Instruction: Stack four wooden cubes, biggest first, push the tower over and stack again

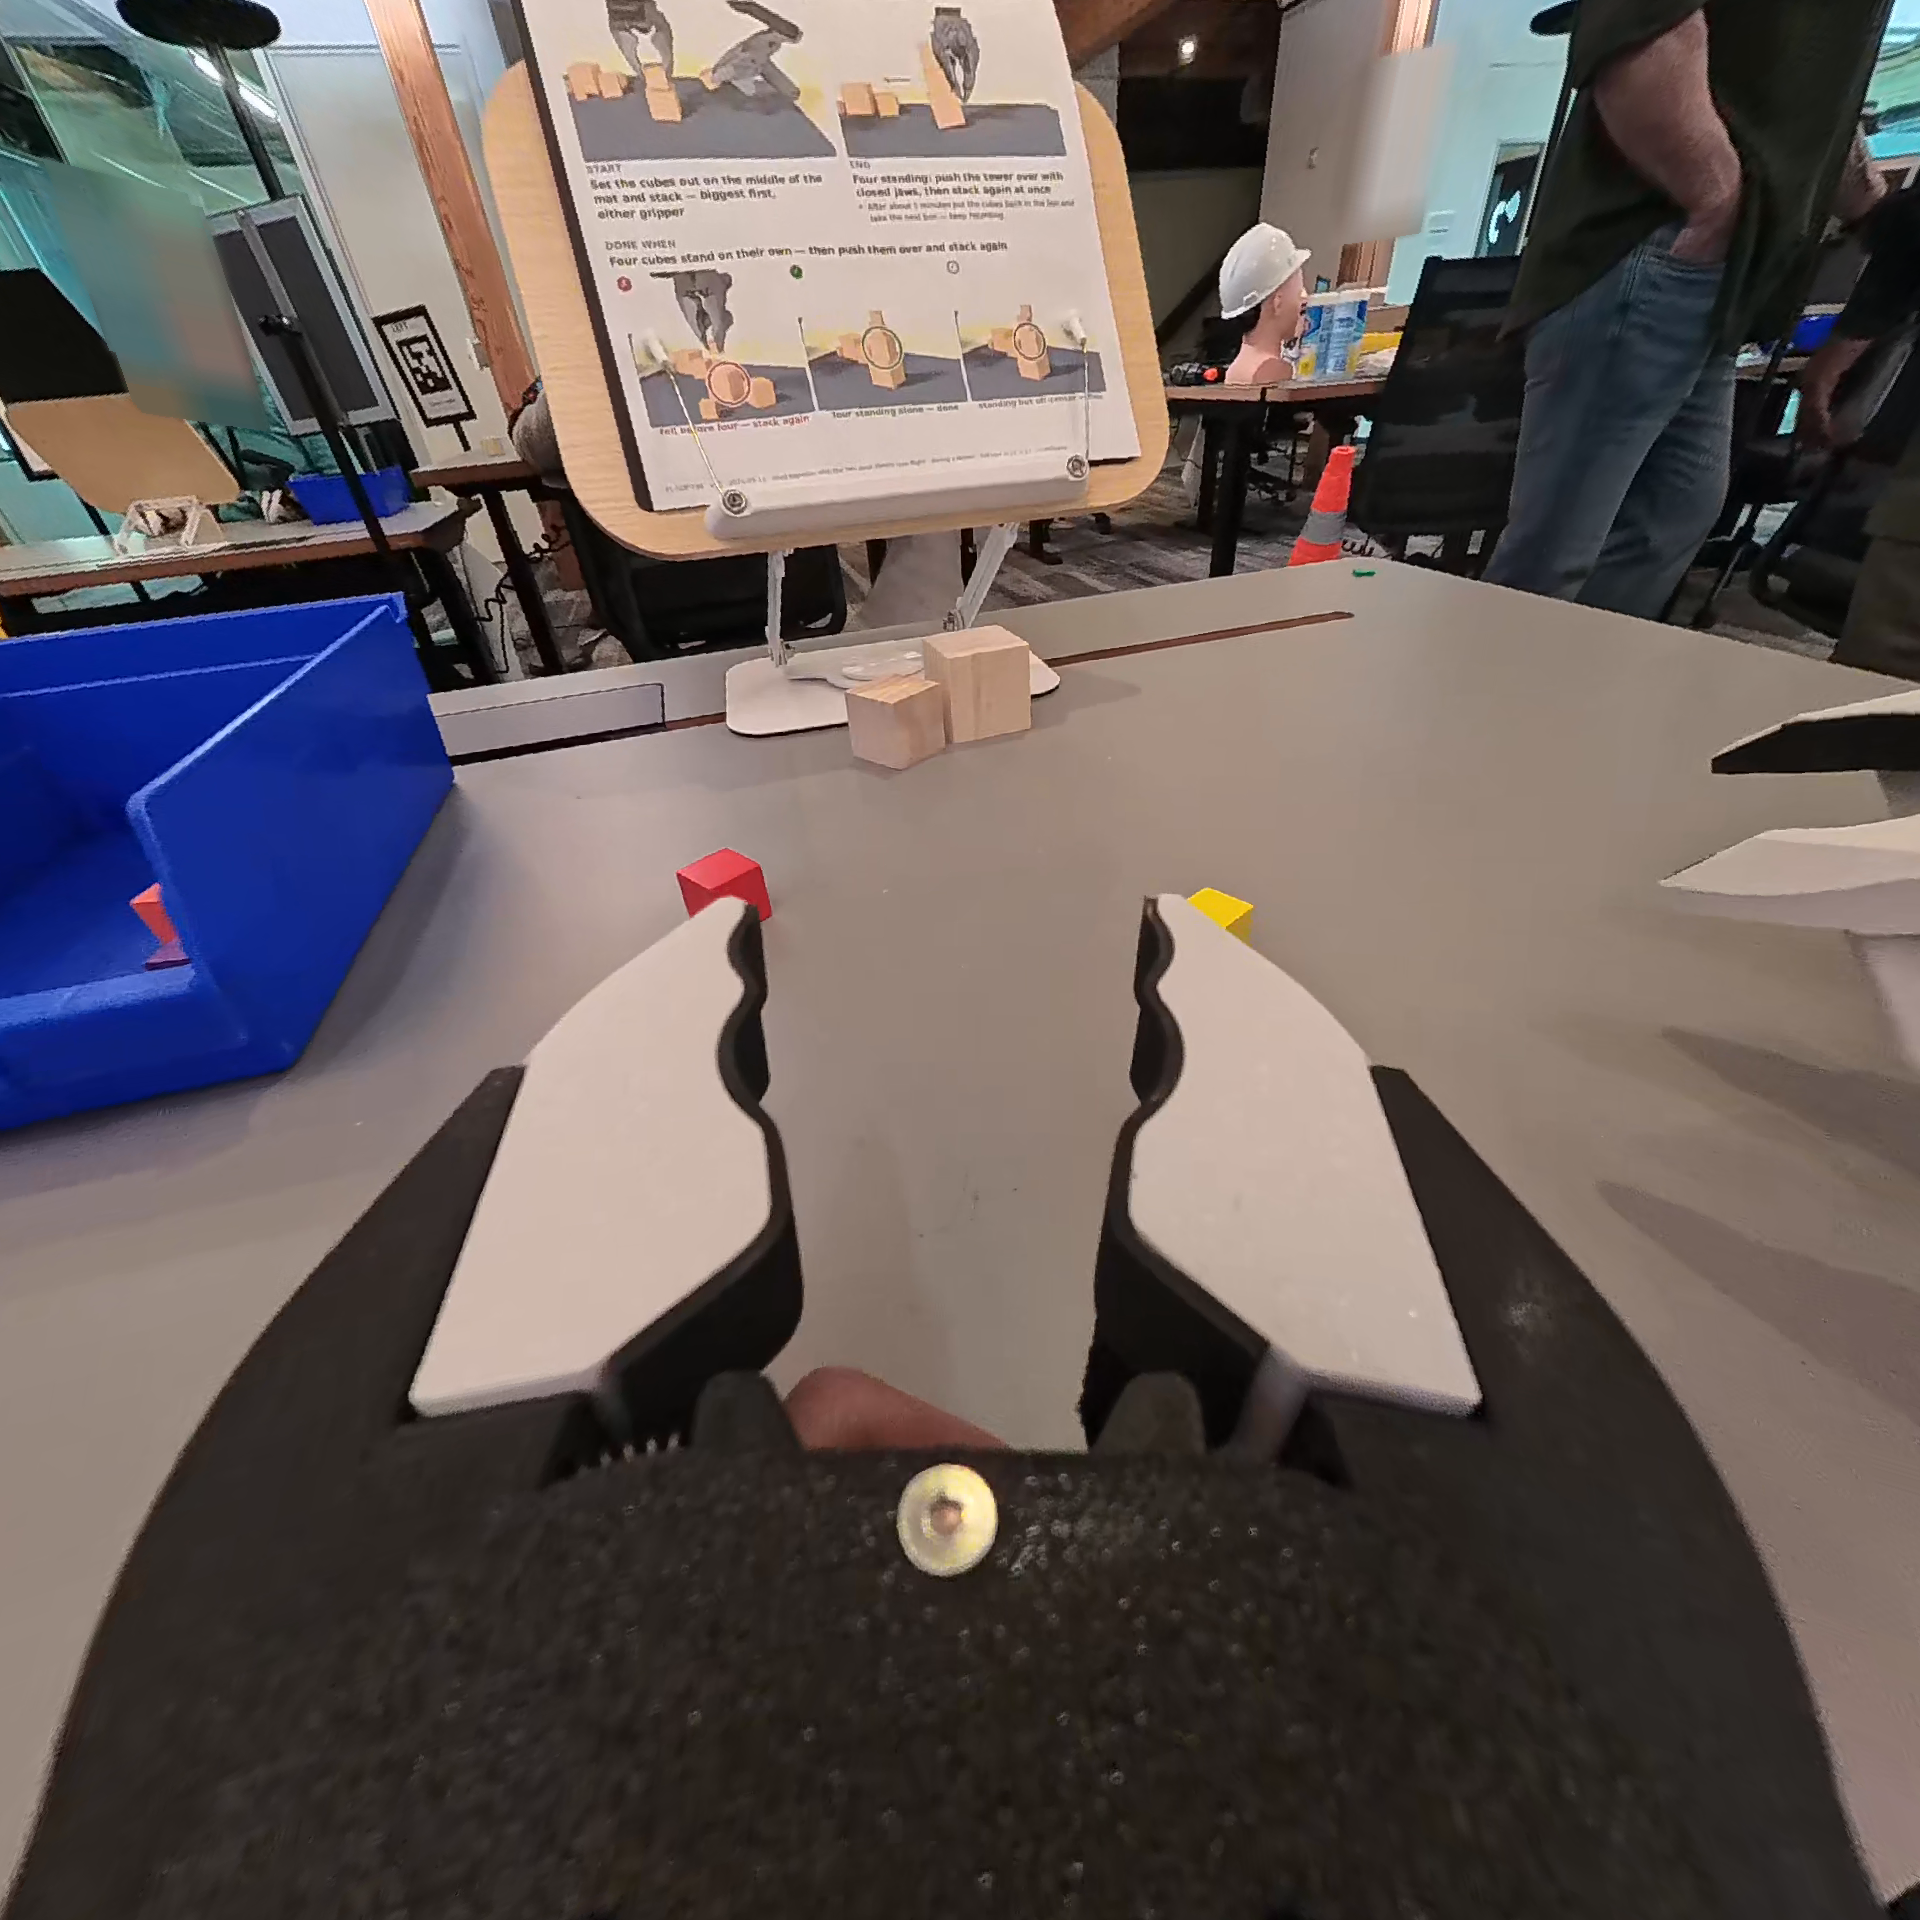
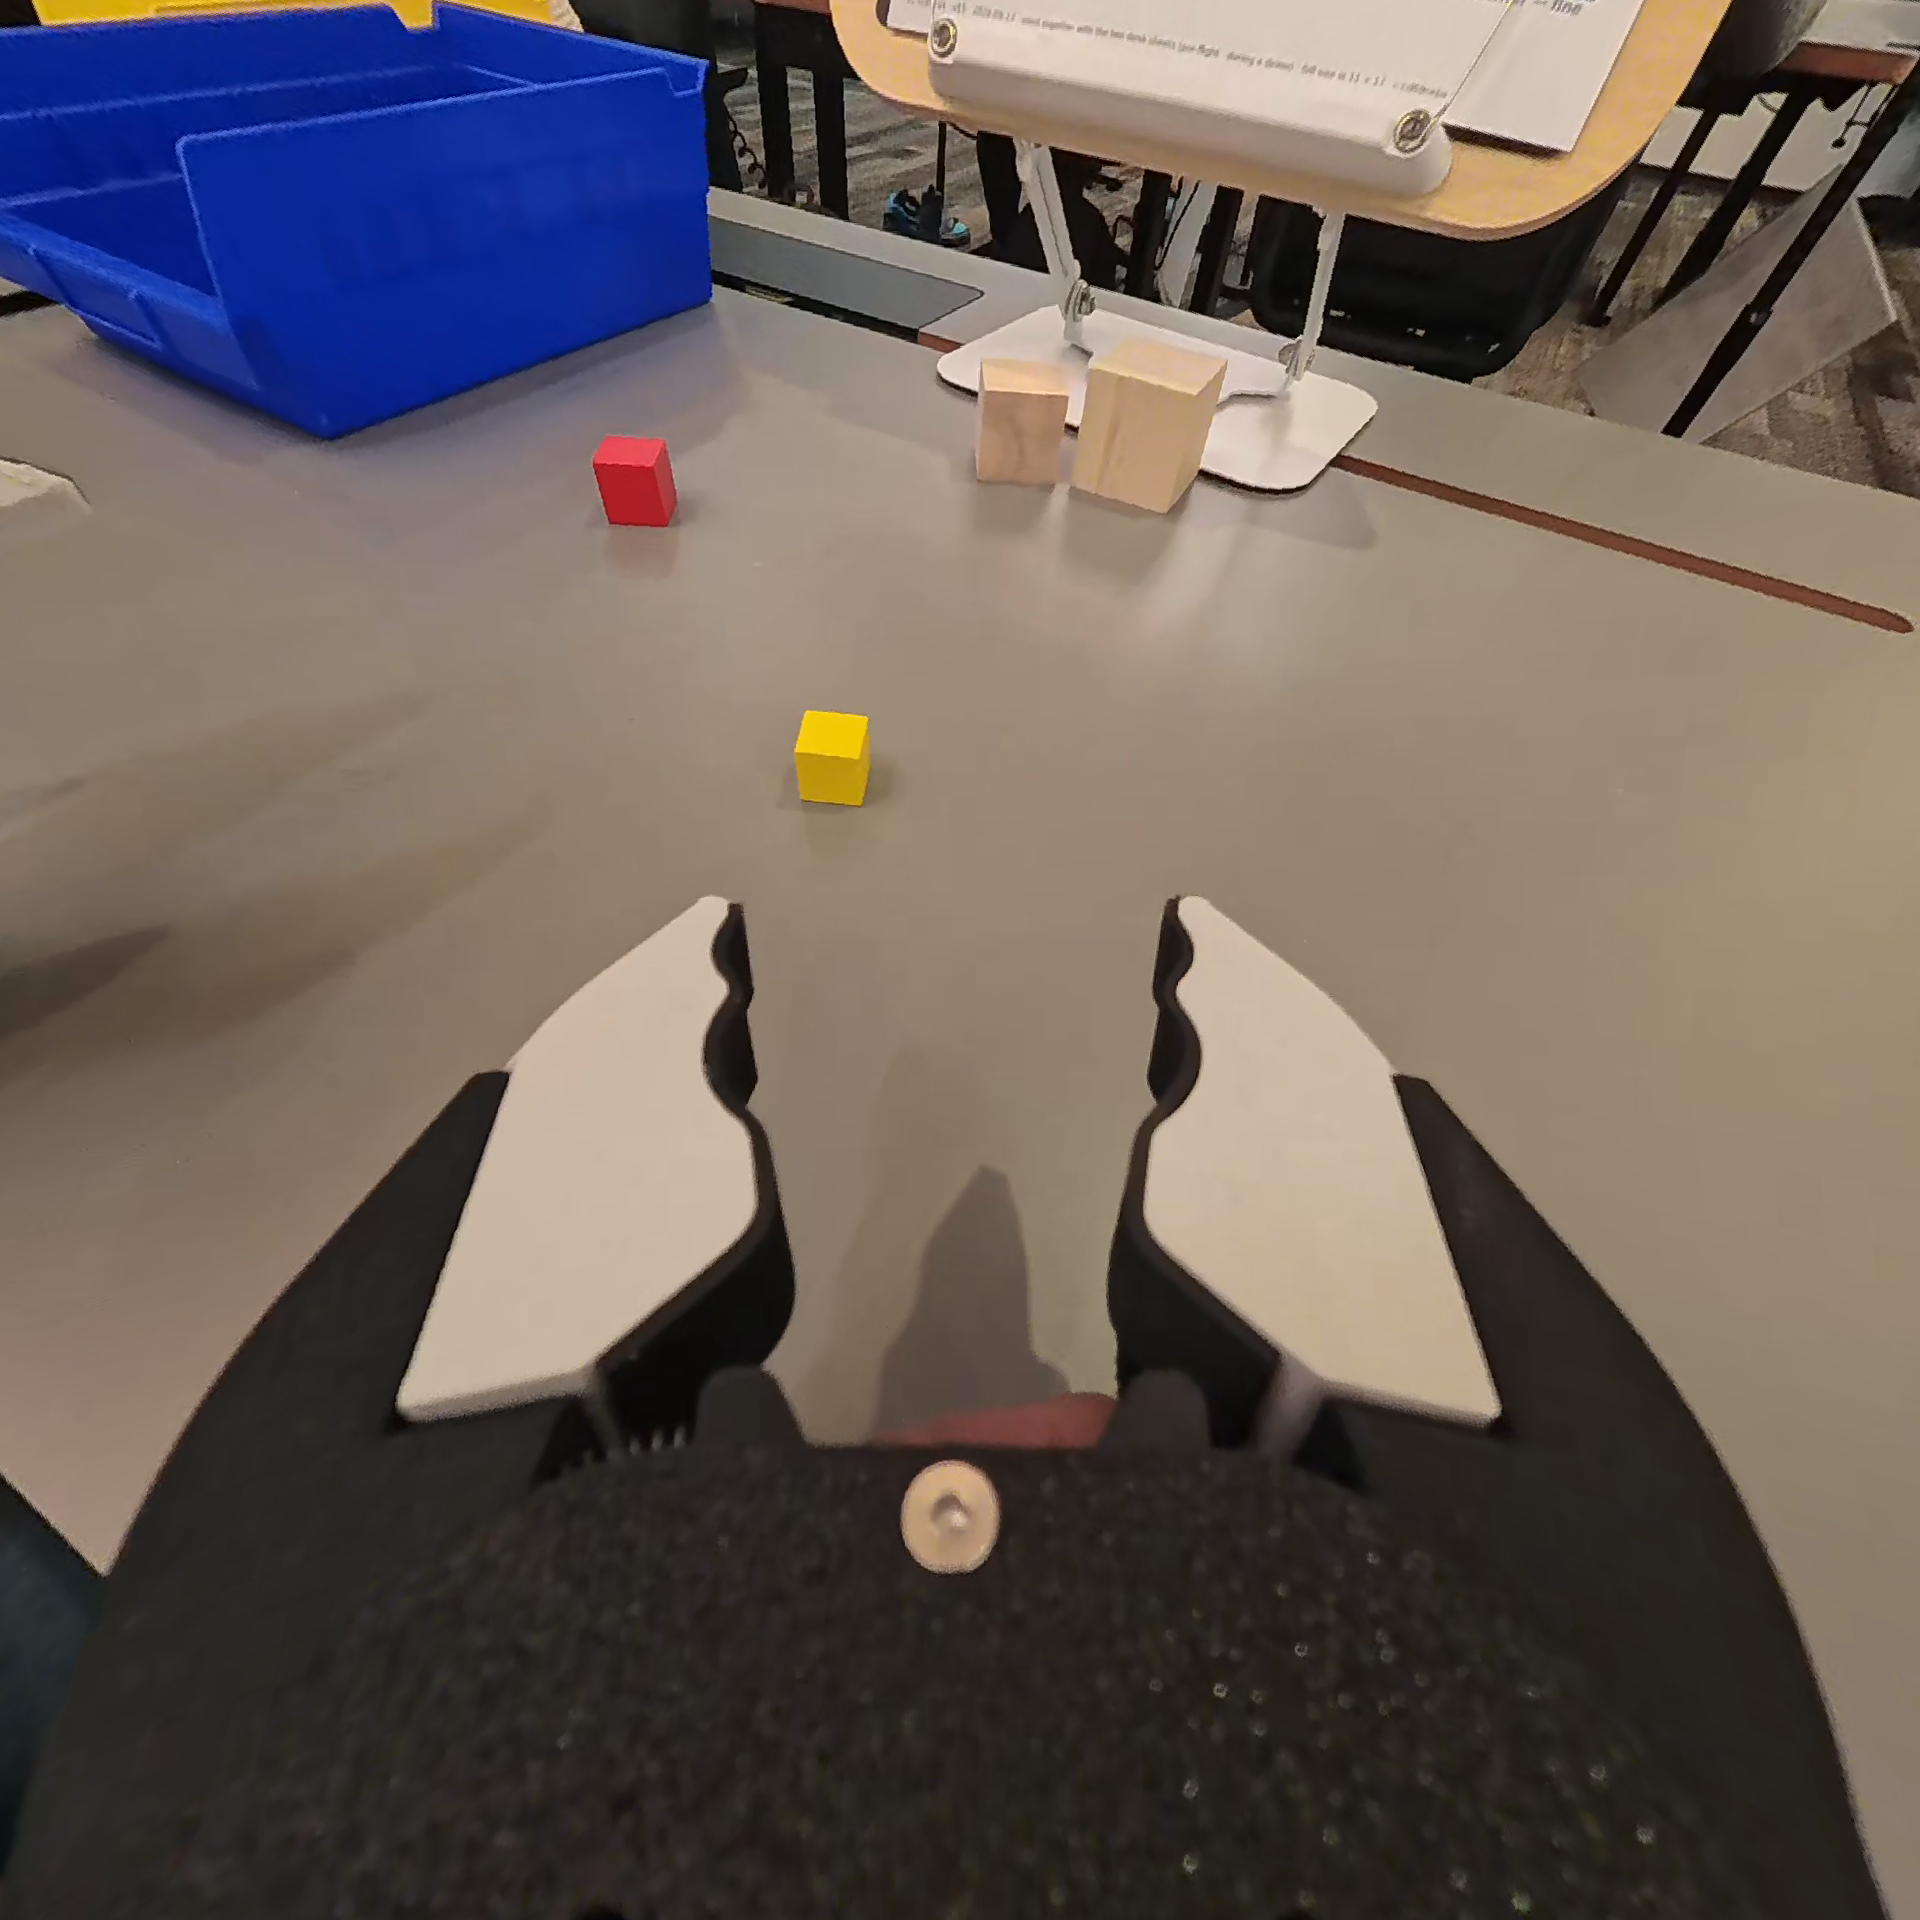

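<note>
**Four cubes scattered, no tower yet**

On the grey surface [image 2: 1455, 831], the big cube [image 2: 1143, 426] and medium cube [image 2: 1020, 436] touch at the far edge, on a stand's base. The red cube [image 2: 635, 480] sits left, the yellow cube [image 2: 831, 757] nearest. Both grippers — left [image 1: 951, 914], right [image 2: 954, 909] — hover with jaws spread, empty. Best to fetch the big cube first, gripping flat faces squarely.

Open-plan lab: worktables [image 1: 1278, 390], marker tag [image 1: 428, 364], traffic cone [image 1: 1330, 509].

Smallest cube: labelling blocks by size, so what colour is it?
Yellow, clearest in the right wrist view.
</note>
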Available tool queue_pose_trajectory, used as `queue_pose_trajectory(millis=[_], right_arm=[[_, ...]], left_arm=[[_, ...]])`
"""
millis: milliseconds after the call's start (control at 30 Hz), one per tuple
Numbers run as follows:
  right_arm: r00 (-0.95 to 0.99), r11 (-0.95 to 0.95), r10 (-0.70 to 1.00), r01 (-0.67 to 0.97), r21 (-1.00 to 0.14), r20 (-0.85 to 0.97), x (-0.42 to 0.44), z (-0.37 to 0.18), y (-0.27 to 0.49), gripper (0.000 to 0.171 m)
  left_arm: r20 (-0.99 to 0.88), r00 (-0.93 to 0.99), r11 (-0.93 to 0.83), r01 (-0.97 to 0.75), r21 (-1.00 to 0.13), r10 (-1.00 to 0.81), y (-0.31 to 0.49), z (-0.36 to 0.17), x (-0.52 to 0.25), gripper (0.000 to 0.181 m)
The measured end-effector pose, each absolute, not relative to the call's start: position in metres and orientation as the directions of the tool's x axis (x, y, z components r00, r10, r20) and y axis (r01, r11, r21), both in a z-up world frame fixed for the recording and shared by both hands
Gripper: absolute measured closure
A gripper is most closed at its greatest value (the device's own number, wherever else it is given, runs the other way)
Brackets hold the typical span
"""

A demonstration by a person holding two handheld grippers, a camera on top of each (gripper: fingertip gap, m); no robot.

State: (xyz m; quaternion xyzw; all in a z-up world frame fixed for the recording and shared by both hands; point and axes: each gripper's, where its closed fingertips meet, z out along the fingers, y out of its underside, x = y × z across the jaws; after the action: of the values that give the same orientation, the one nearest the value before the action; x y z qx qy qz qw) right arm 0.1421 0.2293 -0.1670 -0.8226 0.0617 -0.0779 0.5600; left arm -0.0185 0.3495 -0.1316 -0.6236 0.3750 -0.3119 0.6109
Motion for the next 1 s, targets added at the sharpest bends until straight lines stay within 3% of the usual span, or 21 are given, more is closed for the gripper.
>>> queue_pose_trajectory(millis=[200,333,433,567,767,1000], right_arm=[[0.986,-0.38,-0.14,0.03,-0.925,0.09,0.142,-0.168,0.237,0.098],[0.969,-0.39,0.027,0.236,-0.89,0.245,0.161,-0.141,0.283,0.1],[0.893,-0.404,0.212,0.449,-0.797,0.396,0.185,-0.13,0.342,0.098],[0.717,-0.452,0.42,0.697,-0.557,0.556,0.222,-0.137,0.422,0.096],[0.619,-0.506,0.532,0.78,-0.369,0.578,0.257,-0.162,0.502,0.097],[0.622,-0.505,0.507,0.775,-0.379,0.597,0.274,-0.182,0.534,0.099]], left_arm=[[-0.073,0.507,0.025,-0.102,-0.994,-0.859,0.348,-0.134,-0.016,0.113],[-0.067,0.498,0.021,-0.097,-0.995,-0.865,0.347,-0.134,-0.016,0.113],[-0.073,0.489,0.02,-0.114,-0.993,-0.869,0.346,-0.136,-0.014,0.113],[-0.094,0.47,0.033,-0.135,-0.99,-0.878,0.343,-0.138,-0.01,0.113],[-0.118,0.443,0.064,-0.135,-0.989,-0.889,0.337,-0.136,-0.009,0.115],[-0.104,0.403,0.067,-0.104,-0.992,-0.909,0.331,-0.133,-0.016,0.117]])
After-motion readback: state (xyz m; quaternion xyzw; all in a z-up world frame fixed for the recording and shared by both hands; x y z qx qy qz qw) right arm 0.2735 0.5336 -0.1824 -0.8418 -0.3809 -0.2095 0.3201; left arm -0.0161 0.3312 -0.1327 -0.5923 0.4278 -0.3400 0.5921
